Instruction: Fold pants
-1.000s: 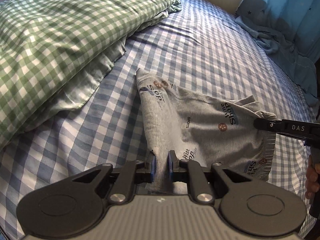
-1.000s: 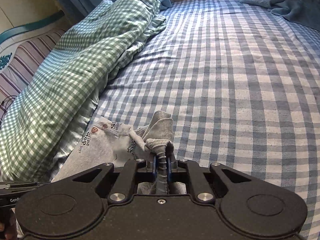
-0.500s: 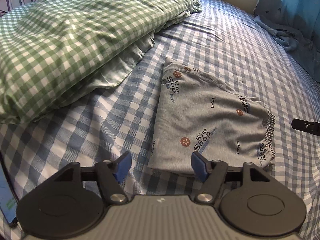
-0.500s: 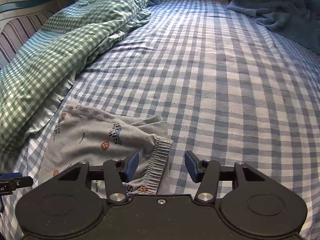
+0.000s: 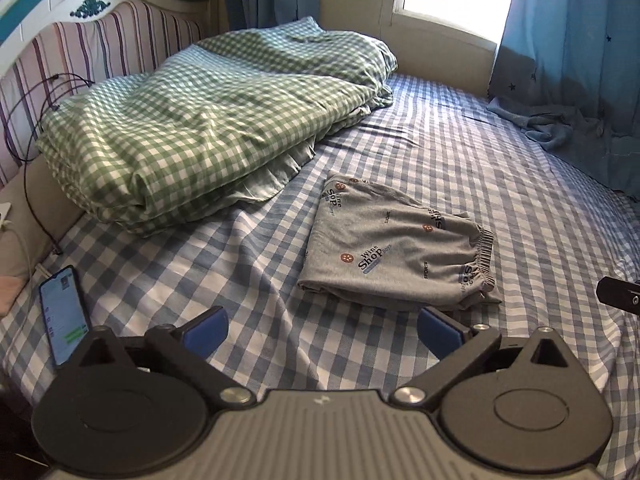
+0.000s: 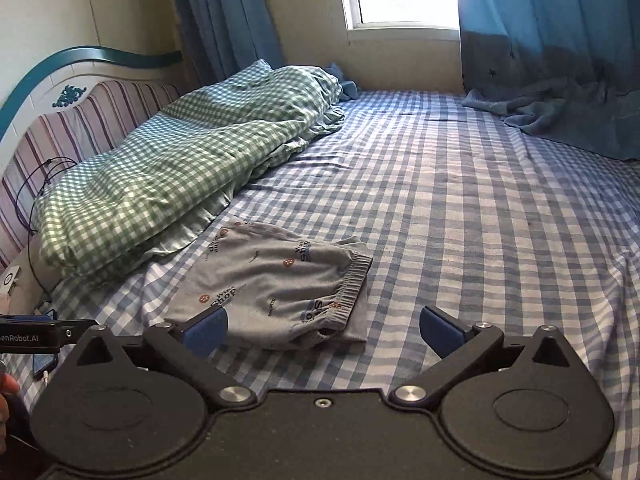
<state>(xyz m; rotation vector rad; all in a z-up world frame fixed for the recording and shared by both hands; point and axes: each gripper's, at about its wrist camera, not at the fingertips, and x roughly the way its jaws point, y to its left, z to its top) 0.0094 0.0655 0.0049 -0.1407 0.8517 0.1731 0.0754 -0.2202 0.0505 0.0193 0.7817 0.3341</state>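
Grey printed pants [image 5: 392, 248] lie folded into a flat rectangle on the blue checked bed sheet [image 5: 260, 280], waistband to the right. In the right wrist view the pants [image 6: 272, 284] sit left of centre. My left gripper [image 5: 320, 330] hangs back from the near edge of the pants; its jaws are opening wide with nothing between them. My right gripper [image 6: 322, 330] is also drawn back, its jaws opening, and only its left pad [image 6: 204, 330] overlaps the pants' near corner in the picture. Each gripper's tip shows at the edge of the other view.
A folded green checked duvet [image 5: 208, 120] lies along the left side by the striped headboard [image 5: 100, 52]. A lit phone [image 5: 64, 316] and cables [image 5: 32, 120] rest at the near left. Blue cloth [image 6: 560, 112] and curtains [image 5: 568, 60] crowd the far right by the window.
Both grippers let go of the pants, opened wide and pulled back and up. The pants now lie flat and folded on the sheet.
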